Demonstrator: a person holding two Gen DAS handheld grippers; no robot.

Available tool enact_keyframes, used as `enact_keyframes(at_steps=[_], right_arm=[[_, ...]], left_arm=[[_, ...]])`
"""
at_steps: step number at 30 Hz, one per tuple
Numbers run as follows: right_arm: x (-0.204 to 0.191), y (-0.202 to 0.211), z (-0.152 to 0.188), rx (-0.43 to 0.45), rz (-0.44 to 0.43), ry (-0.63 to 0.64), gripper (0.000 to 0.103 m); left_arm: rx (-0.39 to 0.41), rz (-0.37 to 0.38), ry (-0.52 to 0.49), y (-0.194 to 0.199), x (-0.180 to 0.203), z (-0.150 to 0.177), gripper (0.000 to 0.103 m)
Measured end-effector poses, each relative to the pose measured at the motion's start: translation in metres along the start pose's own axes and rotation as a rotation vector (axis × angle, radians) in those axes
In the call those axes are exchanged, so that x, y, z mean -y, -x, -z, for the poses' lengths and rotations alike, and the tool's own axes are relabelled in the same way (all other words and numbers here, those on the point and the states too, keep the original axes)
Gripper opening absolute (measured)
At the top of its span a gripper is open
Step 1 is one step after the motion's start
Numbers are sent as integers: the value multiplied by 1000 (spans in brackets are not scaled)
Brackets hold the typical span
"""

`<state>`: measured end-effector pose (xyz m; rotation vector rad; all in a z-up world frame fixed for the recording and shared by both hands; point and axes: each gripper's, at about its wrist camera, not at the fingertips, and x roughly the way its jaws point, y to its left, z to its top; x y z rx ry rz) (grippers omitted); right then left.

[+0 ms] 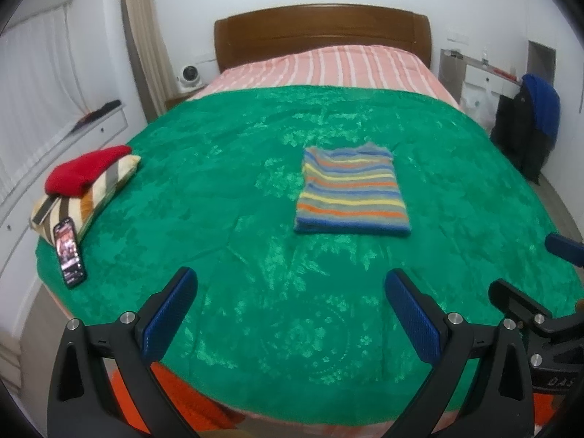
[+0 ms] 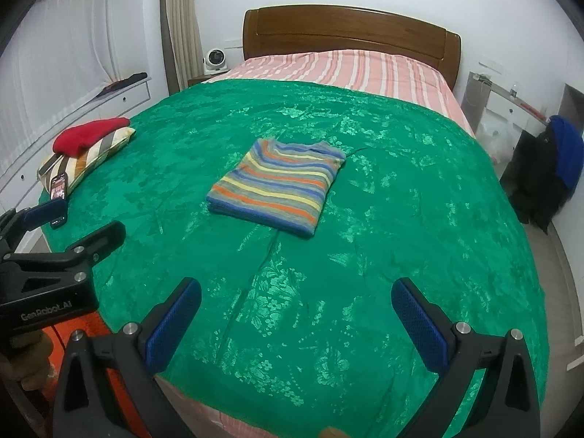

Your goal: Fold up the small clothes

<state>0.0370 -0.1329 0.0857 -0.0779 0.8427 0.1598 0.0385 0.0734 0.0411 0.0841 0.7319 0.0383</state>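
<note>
Item: my left tongs (image 1: 290,297), blue-padded black jaws spread wide, holding nothing, hovering above the near edge of the green patterned bedspread (image 1: 226,189). 
Item: my right tongs (image 2: 295,306), jaws equally wide apart, empty, touching nothing. 
Item: folded knit sweater in blue, orange, yellow and grey stripes (image 1: 351,191), lying flat mid-bed, well apart from both tongs. 
Item: folded red garment (image 1: 85,169) resting on a brown-and-cream striped pillow (image 1: 89,199) at the bed's left edge; black smartphone (image 1: 68,252) leaning against that pillow.
</note>
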Motion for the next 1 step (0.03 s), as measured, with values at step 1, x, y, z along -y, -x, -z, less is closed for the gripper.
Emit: enact_keyframes(at_steps=[1], right_arm=[[0, 1, 0, 3, -2, -1, 103]], left_arm=[[6, -7, -2, 1, 1, 0, 103]])
